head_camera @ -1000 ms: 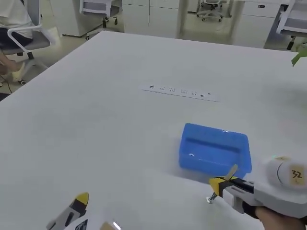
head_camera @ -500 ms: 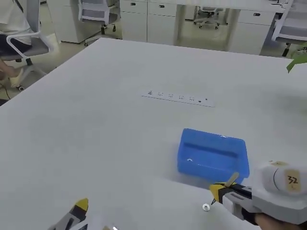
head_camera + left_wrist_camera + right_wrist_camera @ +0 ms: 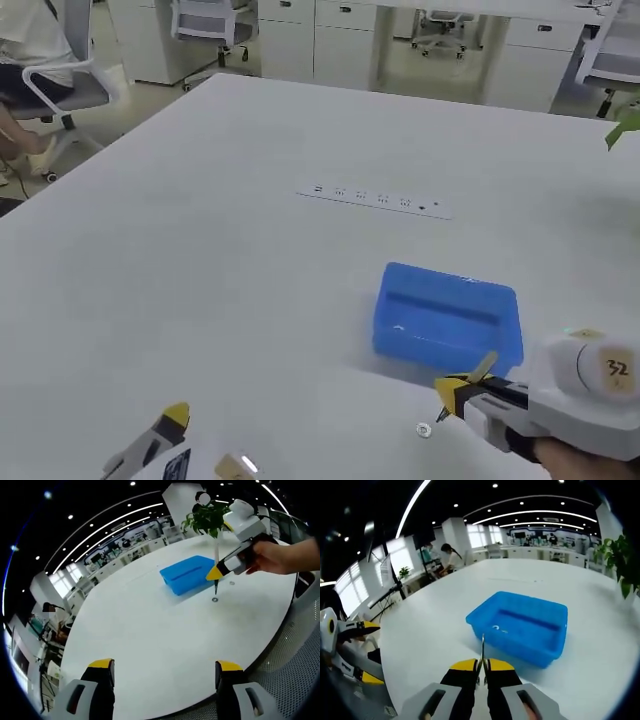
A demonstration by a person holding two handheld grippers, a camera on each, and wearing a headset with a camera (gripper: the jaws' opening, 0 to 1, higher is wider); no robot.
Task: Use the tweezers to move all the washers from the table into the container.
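Silver washer [image 3: 424, 430] lies lower centre, by tweezers [image 3: 482, 655] clamped in the right hand-held gripper [image 3: 455, 388]; the left hand-held gripper [image 3: 165, 667] is released. Being flat, it may slip from the tips.

White right gripper [image 3: 452, 386], yellow-tipped jaws, label 32

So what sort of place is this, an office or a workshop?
Probably an open-plan office or lab: a big white table, wheeled office chairs and white cabinets behind it, plus rows of desks under strip ceiling lights and a potted plant.
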